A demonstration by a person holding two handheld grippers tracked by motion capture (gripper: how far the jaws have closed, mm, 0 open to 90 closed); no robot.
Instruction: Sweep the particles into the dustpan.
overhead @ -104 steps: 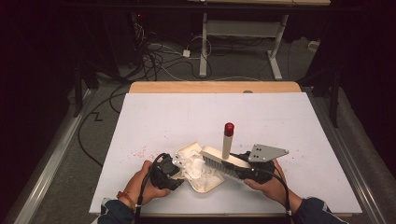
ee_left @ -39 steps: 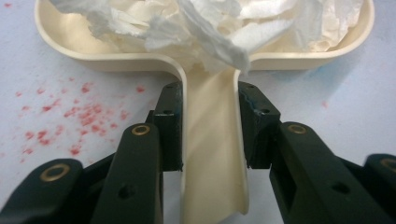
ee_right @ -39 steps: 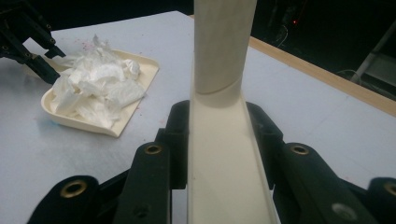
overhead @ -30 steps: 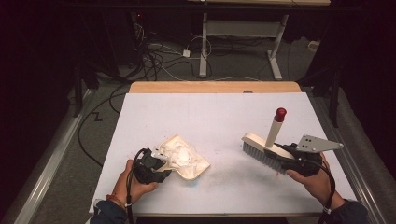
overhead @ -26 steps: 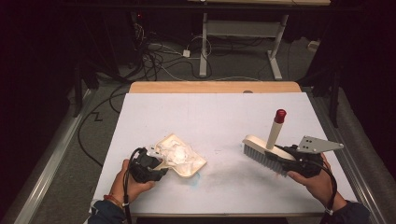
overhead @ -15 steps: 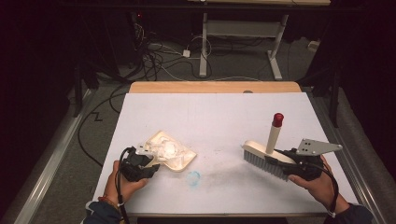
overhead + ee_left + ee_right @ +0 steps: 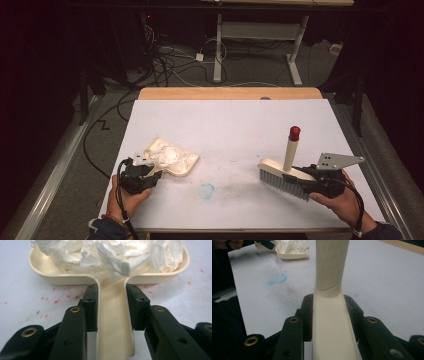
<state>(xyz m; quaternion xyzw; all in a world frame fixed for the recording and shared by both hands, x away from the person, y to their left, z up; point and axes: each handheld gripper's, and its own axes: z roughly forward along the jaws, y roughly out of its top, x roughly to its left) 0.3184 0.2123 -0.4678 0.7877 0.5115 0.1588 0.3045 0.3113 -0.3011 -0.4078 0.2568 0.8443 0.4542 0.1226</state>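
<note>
1. Between my left gripper's (image 7: 110, 293) jaws sits the dustpan's (image 7: 50, 277) handle, clamped; crumpled paper (image 7: 110, 255) fills the pan just beyond them.
2. My right gripper (image 7: 328, 306) grasps the brush (image 7: 332, 322) by its back.

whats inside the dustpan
Crumpled white paper fills the dustpan, heaped above its rim. The left tool grips the pan's handle. Anything lying beneath the paper is covered, as is the pan's floor.

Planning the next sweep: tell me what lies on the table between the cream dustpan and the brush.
In the high view, between the cream plastic dustpan of crumpled paper and the cream brush lies bare white tabletop with a faint blue ring mark and grey smudging.
</note>
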